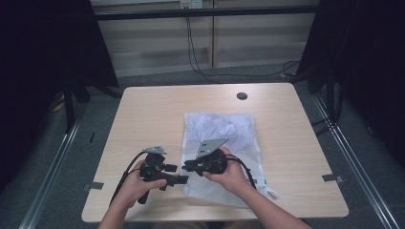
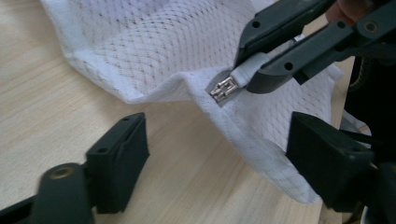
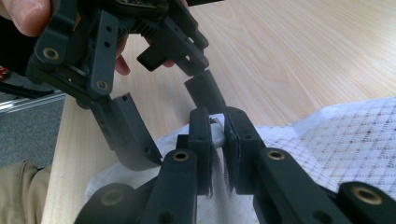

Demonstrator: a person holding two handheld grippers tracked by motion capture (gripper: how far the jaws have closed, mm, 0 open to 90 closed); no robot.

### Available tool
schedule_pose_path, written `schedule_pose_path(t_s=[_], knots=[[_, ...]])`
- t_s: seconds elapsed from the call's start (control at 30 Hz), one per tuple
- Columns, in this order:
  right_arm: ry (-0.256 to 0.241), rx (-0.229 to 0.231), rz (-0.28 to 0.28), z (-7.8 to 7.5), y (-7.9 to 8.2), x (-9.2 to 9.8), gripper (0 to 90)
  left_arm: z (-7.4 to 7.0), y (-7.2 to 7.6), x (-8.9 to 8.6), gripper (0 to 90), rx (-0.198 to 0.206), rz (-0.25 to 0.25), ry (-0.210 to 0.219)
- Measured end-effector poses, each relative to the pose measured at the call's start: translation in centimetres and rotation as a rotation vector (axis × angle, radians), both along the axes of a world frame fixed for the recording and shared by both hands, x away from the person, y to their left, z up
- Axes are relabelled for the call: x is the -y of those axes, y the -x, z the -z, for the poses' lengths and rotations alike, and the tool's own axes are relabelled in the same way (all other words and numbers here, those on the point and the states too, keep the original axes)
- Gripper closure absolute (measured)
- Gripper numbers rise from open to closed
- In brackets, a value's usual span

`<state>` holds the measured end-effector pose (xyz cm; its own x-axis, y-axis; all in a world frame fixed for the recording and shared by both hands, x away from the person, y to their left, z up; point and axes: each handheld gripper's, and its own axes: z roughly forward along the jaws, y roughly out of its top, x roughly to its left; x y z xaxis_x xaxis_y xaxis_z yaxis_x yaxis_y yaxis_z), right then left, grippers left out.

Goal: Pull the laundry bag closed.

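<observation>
Right fingers: we see them pressed together on the white zip tab at the bag's near corner; the tab sits between the two black pads.
Zip slider: small metal piece, just past the tab, lying on the bag's hem.
Left fingers: wide apart, nothing between them; one pad is over bare wood, the other over the bag's edge, w/ the slider between and a bit ahead of them.
Right gripper: held in the person's right hand, over the bag's near-left corner, tips pointing left toward the other tool.
Left gripper: in the left hand, just beside the bag's left edge, tips near the right tool's tips.
Mesh bag: white net laundry bag, flat on the surface, centre-right, near corner lifted slightly at the pinch.
Surface: light wood top; we see a dark round cap near the far edge, well apart from the bag.
</observation>
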<state>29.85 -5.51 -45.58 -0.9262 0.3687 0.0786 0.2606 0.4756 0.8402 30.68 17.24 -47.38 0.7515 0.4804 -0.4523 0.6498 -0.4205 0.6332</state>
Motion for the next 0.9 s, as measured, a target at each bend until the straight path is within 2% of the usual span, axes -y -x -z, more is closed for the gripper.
schedule_pose_path(t_s=[0.07,0.27,0.3,0.43,0.53,0.7,0.77,0.9], knots=[[-0.002,-0.001,-0.002,0.00,-0.01,0.03,81.8,0.06,-0.02,0.16,25.5,0.006,0.010,0.005],[-0.007,-0.002,-0.006,-0.01,-0.01,0.00,81.8,0.07,-0.30,0.46,36.4,-0.014,0.018,0.020],[-0.007,0.001,-0.012,0.00,0.03,-0.05,81.8,0.06,-0.32,0.52,37.0,-0.020,0.014,0.040],[-0.010,0.004,-0.010,-0.01,0.08,-0.07,81.8,-0.04,-0.45,0.59,43.0,-0.020,0.000,0.037],[-0.016,0.007,-0.010,-0.09,0.01,0.05,81.8,0.00,-0.49,0.68,47.5,-0.013,0.020,0.025],[-0.015,0.006,-0.007,-0.18,-0.01,0.17,81.8,-0.04,-0.56,0.97,54.8,-0.009,0.016,0.024],[-0.017,0.004,-0.005,-0.18,-0.01,0.18,81.8,-0.04,-0.58,1.02,56.0,-0.003,0.024,0.009],[-0.021,0.008,-0.005,-0.23,-0.08,0.26,81.8,-0.20,-0.59,1.05,59.9,-0.004,0.025,0.019]])
